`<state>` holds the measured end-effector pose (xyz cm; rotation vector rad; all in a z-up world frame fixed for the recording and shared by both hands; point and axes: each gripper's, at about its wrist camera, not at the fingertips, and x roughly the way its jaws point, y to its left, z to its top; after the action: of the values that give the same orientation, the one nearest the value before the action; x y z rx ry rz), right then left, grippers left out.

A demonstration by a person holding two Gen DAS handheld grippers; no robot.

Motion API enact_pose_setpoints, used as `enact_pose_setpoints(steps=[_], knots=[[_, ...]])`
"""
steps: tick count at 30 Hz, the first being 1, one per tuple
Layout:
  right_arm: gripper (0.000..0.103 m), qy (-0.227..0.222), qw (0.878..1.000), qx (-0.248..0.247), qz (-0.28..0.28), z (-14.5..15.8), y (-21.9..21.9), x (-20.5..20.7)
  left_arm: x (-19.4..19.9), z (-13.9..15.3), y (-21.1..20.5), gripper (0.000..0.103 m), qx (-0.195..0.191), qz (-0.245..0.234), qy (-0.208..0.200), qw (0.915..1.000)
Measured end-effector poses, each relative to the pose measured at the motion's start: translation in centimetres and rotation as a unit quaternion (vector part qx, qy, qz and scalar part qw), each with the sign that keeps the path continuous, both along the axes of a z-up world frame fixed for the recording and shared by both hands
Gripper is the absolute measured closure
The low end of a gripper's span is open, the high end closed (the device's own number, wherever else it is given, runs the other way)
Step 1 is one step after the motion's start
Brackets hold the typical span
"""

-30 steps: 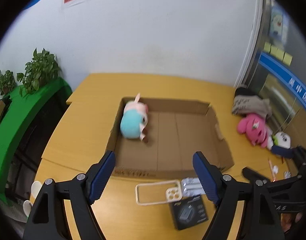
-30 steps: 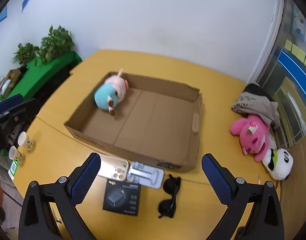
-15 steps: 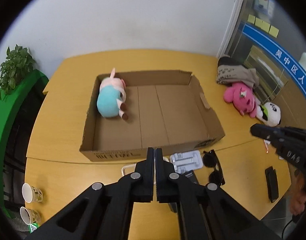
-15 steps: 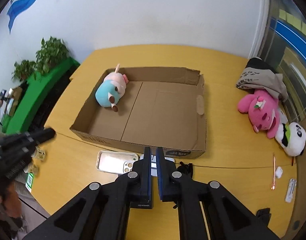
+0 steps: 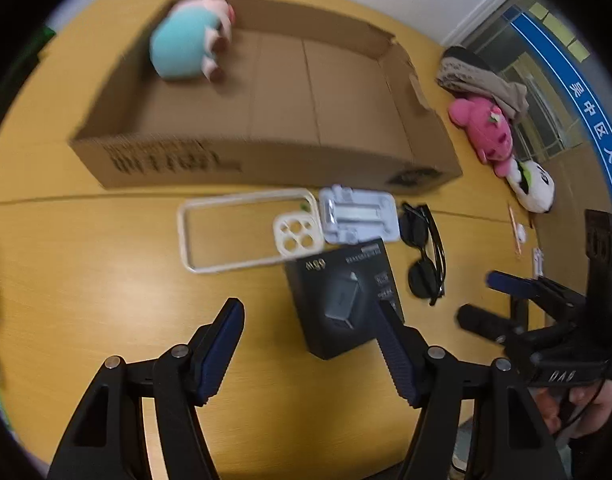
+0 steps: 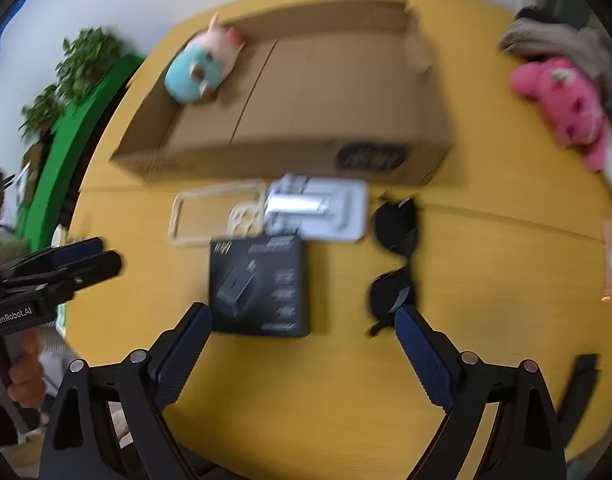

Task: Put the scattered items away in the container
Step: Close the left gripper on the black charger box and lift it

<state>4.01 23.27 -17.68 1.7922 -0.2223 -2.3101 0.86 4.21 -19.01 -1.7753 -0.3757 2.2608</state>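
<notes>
Above the yellow wooden surface [image 5: 86, 280], the left gripper [image 5: 306, 320] and the right gripper [image 6: 302, 324] hang with jaws opening, nothing between them. The black rigid charger box [image 6: 262, 284] lies just ahead; probably light, best pinched across its straight sides.

So the cardboard box [image 5: 266, 120] sits toward the back of the surface [image 5: 86, 280], with one plush toy [image 5: 186, 48] inside at its far left corner. Right in front of the box there's a row: phone case [image 5: 242, 236] on the left, a small tray-like stand [image 5: 358, 220] in the middle, sunglasses [image 5: 424, 256] on the right. The charger box [image 5: 342, 300] lies just in front of the stand. Two more plush toys [image 5: 486, 128] lie off to the box's right.
</notes>
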Motion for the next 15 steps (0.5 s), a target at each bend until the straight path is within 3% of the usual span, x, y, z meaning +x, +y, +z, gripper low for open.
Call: enact_pose_setpoints(steps=[2, 4, 7, 15], knots=[[0.008, -0.002, 1.000, 0.006, 0.021, -1.8, -1.1, -0.1, -0.5, -2.3, 0.2, 0.037, 0.007, 0.004, -0.023, 0.9997], [0.008, -0.018, 0.999, -0.015, 0.035, -3.7, -1.6, -0.2, -1.3, -4.4, 0.2, 0.037, 0.044, 0.010, -0.045, 0.9980], [0.008, -0.020, 0.998, -0.009, 0.063, -5.8, -2.5, -0.5, -2.7, -7.2, 0.3, 0.037, 0.076, 0.019, -0.073, 0.9942], [0.007, -0.025, 0.994, -0.017, 0.104, -9.3, -3.6, -1.1, -2.9, -10.0, 2.1, 0.037, 0.131, 0.012, -0.088, 0.9874]])
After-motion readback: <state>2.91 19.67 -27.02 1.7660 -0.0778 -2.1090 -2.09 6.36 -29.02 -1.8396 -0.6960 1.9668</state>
